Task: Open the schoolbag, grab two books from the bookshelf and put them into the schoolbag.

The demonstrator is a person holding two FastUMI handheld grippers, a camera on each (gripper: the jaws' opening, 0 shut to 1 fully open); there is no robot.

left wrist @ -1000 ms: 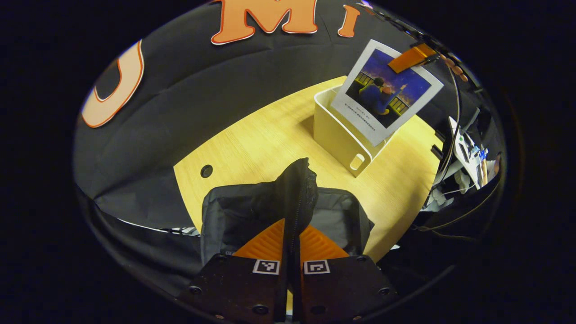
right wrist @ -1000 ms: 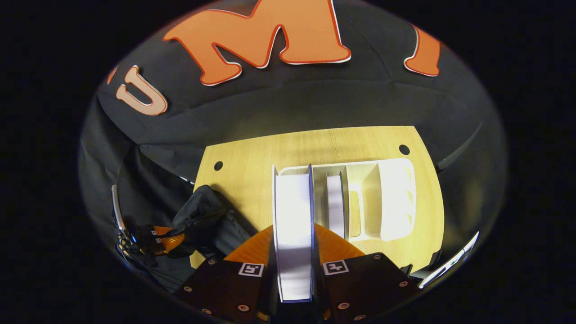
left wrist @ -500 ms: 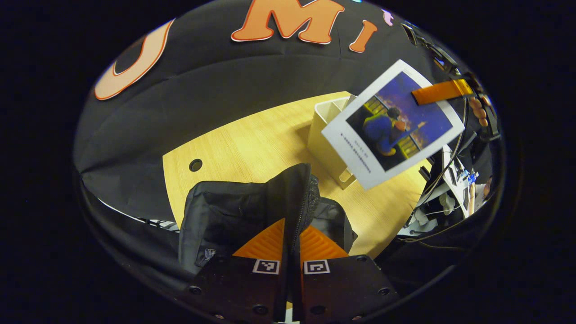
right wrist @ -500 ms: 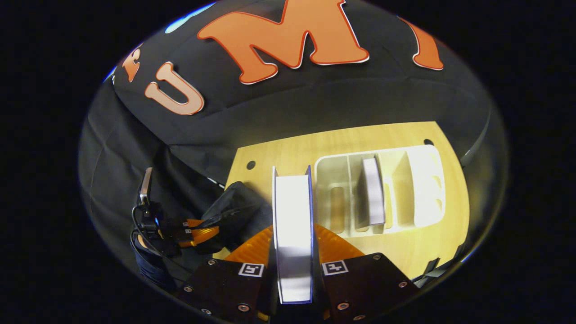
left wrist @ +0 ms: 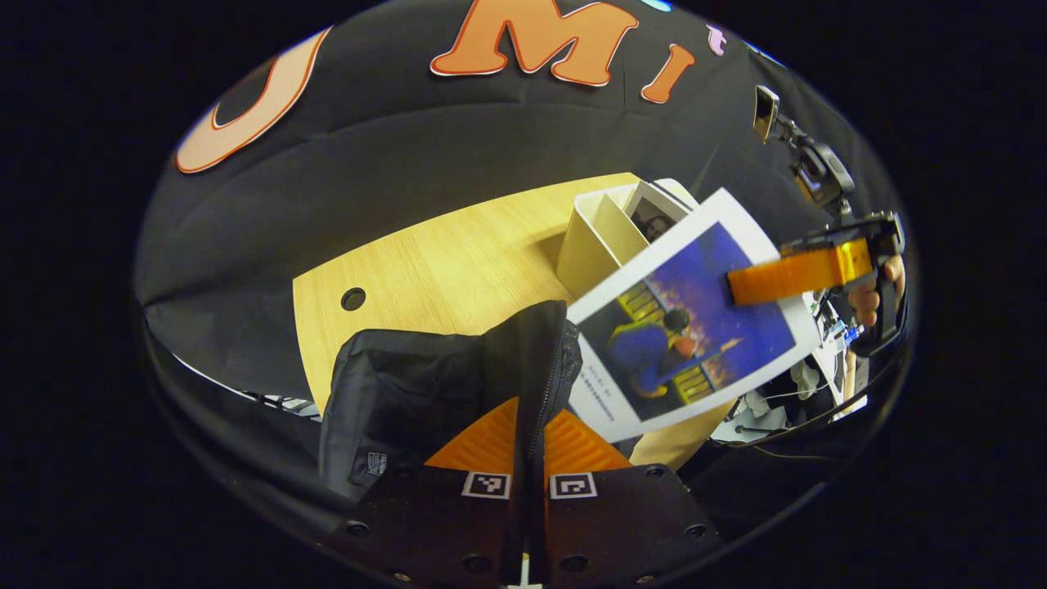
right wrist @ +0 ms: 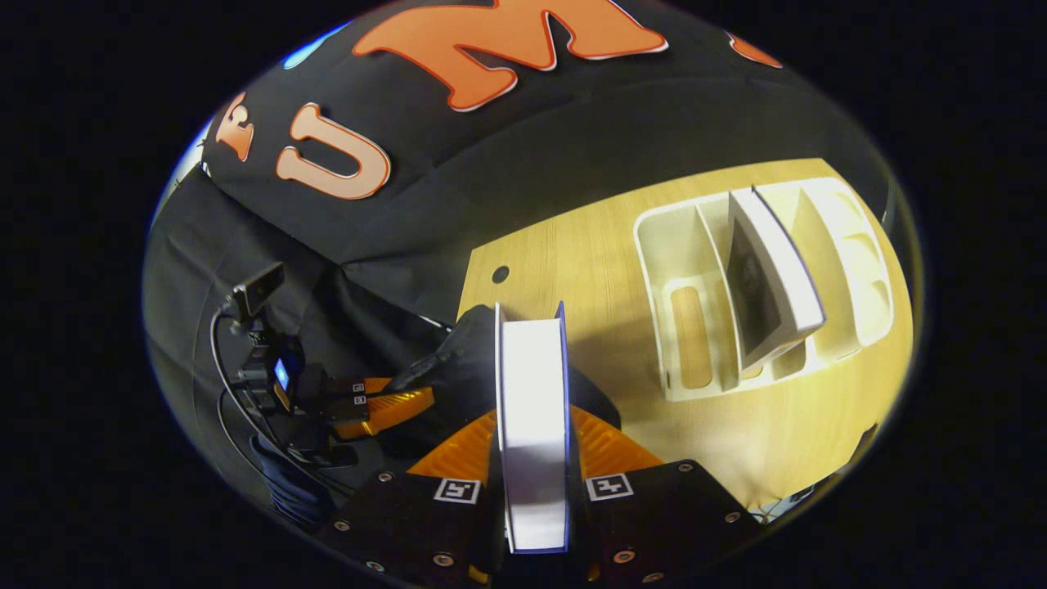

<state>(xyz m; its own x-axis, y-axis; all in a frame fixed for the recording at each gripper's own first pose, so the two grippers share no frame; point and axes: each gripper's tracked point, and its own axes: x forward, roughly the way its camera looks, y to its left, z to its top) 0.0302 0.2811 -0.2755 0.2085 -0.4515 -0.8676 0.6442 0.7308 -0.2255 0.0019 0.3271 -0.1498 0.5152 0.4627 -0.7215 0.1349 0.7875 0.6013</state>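
Book (right wrist: 532,425), stiff and light, clamped edgewise by right gripper (right wrist: 533,458); left gripper (left wrist: 530,433) pinches soft schoolbag (left wrist: 442,384) flap near the zip.

Pale wooden table (left wrist: 442,262), two holes.

Stood in a booth walled with creased black cloth (left wrist: 425,155). Held a light wooden table (left wrist: 442,262) with a round cable hole (left wrist: 353,298), brightly lit from above. Showed cluttered cables (left wrist: 777,393) beyond the table's edge.
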